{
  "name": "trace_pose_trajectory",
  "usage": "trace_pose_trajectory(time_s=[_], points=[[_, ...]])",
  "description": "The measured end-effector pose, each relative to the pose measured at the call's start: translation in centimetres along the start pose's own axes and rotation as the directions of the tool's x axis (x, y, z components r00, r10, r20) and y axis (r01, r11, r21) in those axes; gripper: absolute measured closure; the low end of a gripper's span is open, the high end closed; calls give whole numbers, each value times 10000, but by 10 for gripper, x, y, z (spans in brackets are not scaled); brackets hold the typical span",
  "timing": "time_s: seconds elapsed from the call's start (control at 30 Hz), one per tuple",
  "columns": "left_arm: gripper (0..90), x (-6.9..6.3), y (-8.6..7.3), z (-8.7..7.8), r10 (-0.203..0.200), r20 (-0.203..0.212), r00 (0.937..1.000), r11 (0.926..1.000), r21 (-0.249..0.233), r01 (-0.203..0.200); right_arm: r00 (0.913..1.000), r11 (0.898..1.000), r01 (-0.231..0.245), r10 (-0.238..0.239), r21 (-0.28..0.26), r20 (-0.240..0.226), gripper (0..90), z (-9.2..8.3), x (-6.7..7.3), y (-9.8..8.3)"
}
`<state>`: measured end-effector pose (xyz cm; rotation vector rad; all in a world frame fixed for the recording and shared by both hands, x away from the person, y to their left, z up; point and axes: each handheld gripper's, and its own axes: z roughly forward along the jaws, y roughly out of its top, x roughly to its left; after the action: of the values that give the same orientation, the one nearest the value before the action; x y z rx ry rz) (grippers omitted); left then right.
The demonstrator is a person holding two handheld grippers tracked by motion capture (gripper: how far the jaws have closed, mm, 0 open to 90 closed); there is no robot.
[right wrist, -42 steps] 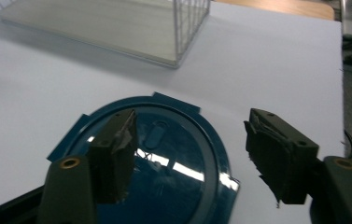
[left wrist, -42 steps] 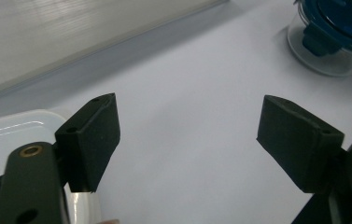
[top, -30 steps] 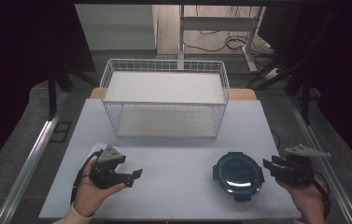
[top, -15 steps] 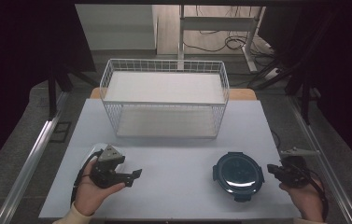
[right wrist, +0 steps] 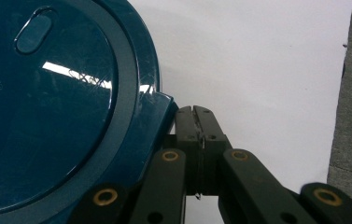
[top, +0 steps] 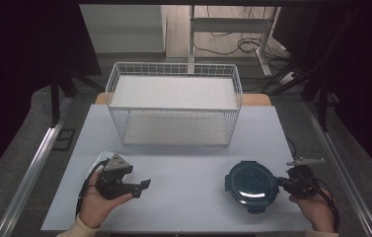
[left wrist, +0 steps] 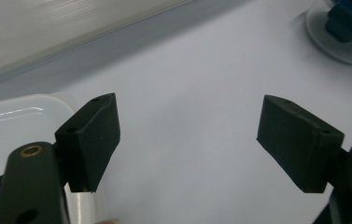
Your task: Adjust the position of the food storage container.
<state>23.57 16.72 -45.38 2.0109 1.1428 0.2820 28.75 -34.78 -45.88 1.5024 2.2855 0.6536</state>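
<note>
My right hand-held gripper (top: pixel 283 182) sits low at the near right of the tabletop (top: pixel 183 148), right beside the round dark-blue lidded container (top: pixel 251 185). In the right gripper view its two jaws are pressed flat together with nothing between them; they have just finished closing. Their tips lie just beside the tab (right wrist: pixel 157 109) that sticks out from the container's rim, and I cannot tell whether they touch it. The container's glossy lid has a small oval stopper (right wrist: pixel 33 30) near its edge.

My left hand-held gripper (top: pixel 141 187) rests at the near left, well apart from the blue container, and points toward it across the bare white surface. Its jaws stand wide apart and hold nothing. Just behind it, partly covered by my hand, lies a clear plastic container (left wrist: pixel 10 121), whose rounded corner shows next to the left jaw in the left gripper view.

Farther back, in the middle of the tabletop, stands a white wire basket (top: pixel 173 106), well away from both hands. Cables (top: pixel 233 44) lie on the floor beyond the table.
</note>
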Motion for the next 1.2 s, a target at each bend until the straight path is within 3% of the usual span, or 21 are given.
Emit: trace_pose_trajectory(time_s=[0.03,0.13,0.43,0.7,1.2], points=[[211,0,1,0,-22,22,10000,10000,-44,22,10000,10000,-27,27,-1,24,893,0,0,0],[211,-3,1,0,215,-426,9989,9998,-10,-216,9999,9998,-60,58,174,128,894,2,2,0],[211,-3,1,5,198,-237,9995,9998,90,-196,9991,9999,-98,103,107,-418,894,2,9,3],[211,-2,0,7,141,-102,9998,9998,152,-140,9983,9999,113,-111,38,-567,895,3,16,5],[211,-2,0,9,115,-7,9999,9998,187,-114,9907,9985,547,-545,-17,-1249,895,6,43,13]])
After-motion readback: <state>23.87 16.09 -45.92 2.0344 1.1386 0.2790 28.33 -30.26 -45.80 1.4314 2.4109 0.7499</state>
